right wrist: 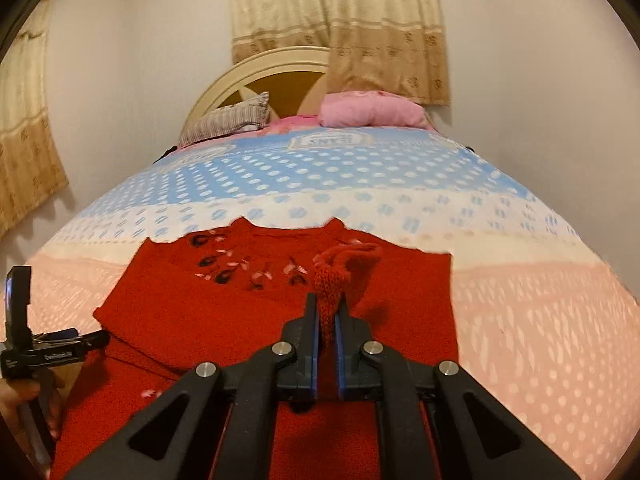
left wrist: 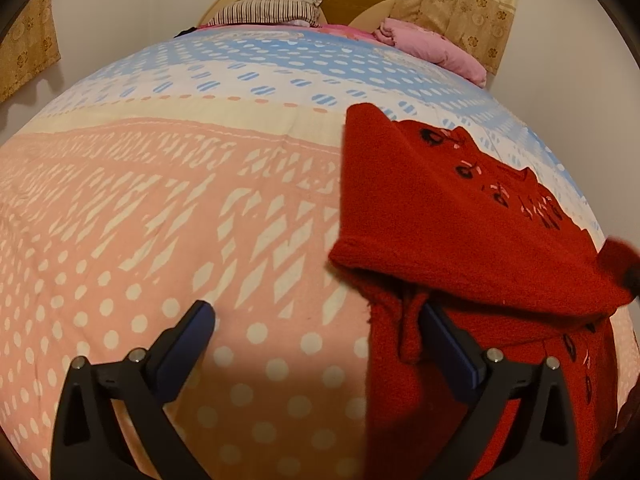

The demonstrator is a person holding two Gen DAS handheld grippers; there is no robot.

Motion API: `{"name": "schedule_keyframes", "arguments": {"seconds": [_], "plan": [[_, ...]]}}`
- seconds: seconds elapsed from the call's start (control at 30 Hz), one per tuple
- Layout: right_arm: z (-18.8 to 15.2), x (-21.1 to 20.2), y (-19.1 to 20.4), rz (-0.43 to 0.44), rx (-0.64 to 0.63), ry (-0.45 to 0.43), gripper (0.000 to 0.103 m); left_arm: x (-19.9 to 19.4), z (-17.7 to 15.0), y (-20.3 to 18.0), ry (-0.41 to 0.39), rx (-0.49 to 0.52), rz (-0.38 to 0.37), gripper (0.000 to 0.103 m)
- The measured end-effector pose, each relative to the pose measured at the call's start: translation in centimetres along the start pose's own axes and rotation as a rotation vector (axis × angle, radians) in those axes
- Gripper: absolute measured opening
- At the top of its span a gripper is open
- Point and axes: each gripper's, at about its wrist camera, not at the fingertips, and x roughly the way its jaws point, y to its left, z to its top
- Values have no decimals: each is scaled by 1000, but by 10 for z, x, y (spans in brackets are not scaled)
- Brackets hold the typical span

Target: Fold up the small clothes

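On the bed (right wrist: pixel 520 320), the soft, limp red sweater (right wrist: pixel 224 304) is best pinched at an edge: right gripper (right wrist: pixel 327 320) clamps a knitted fold, left gripper (left wrist: pixel 316 320) gapes wide, empty.

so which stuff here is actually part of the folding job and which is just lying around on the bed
Part of the job:
- red knitted garment
- right gripper, shut on a bunch of its knit
- left gripper, open at its edge

Just lying about:
- striped pillow
- pink pillow
- curtains
- headboard
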Motion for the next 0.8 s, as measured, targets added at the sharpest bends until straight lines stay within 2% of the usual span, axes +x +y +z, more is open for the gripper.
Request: {"name": "schedule_keyframes", "arguments": {"seconds": [0.07, 0.1, 0.13, 0.2, 0.3, 0.4, 0.57, 0.63, 0.7, 0.77, 0.8], "plan": [[-10, 12, -8, -1, 0, 63, 7, 0, 1, 0, 0, 2, 1, 103], [-15, 16, -15, -24, 6, 72, 14, 1, 1, 0, 0, 1, 0, 103], [-18, 20, -23, -48, 28, 81, 30, 1, 1, 1, 0, 1, 0, 103], [-23, 21, -50, -50, 146, 106, 43, 1, 1, 0, 2, 1, 0, 103], [-27, 12, -88, -101, 265, 109, 43, 0, 1, 1, -3, 6, 3, 103], [-28, 7, -104, -102, 290, 115, 43, -13, 0, 6, -43, -11, -26, 103], [-20, -6, -93, 28, 259, 89, 43, -46, 4, 5, -167, 18, 13, 103], [-14, 3, -82, 96, 242, 111, 42, -45, 14, -3, -167, 42, 34, 103], [-10, 18, -69, 106, 216, 155, 42, -39, 23, -9, -163, 42, 41, 103], [-11, 38, -60, 74, 176, 231, 25, -27, 31, -16, -145, 49, 59, 103], [-12, 45, -58, 70, 170, 252, 8, -22, 33, -18, -133, 53, 68, 103]]}}
